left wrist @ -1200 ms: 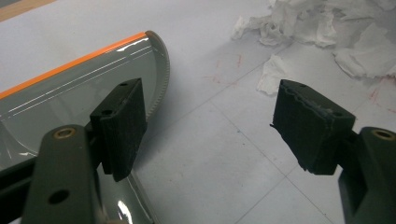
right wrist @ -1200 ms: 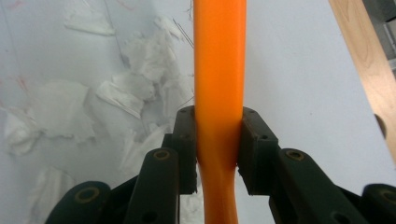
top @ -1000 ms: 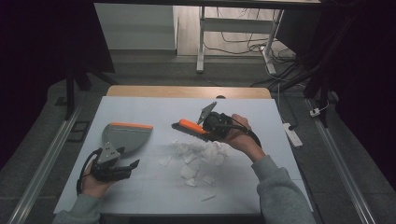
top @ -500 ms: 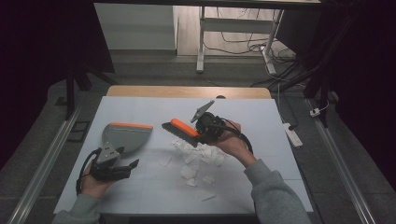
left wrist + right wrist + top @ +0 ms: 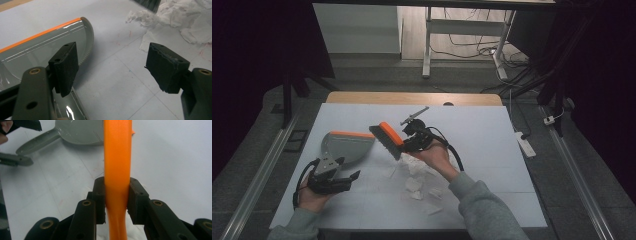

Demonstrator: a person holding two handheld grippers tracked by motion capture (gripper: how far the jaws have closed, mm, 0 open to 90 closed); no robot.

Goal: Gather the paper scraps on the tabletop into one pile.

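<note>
high: right gripper (image 5: 408, 142) clamps brush (image 5: 387, 139) over paper scraps (image 5: 419, 172) to sweep, dustpan (image 5: 347, 146) waits left | left view: left gripper (image 5: 110, 67) jaws wide, nothing held, beside pan to steady it | right view: pads (image 5: 136, 195) pinch orange handle (image 5: 117, 165)

The brush (image 5: 387, 138) had an orange back and dark bristles. The dustpan (image 5: 346, 146) was grey with an orange lip. The paper scraps (image 5: 417, 182) were white. The bench (image 5: 492, 150) top was pale grey-white with a faint grid of lines. Both gripper bodies were black.
</note>
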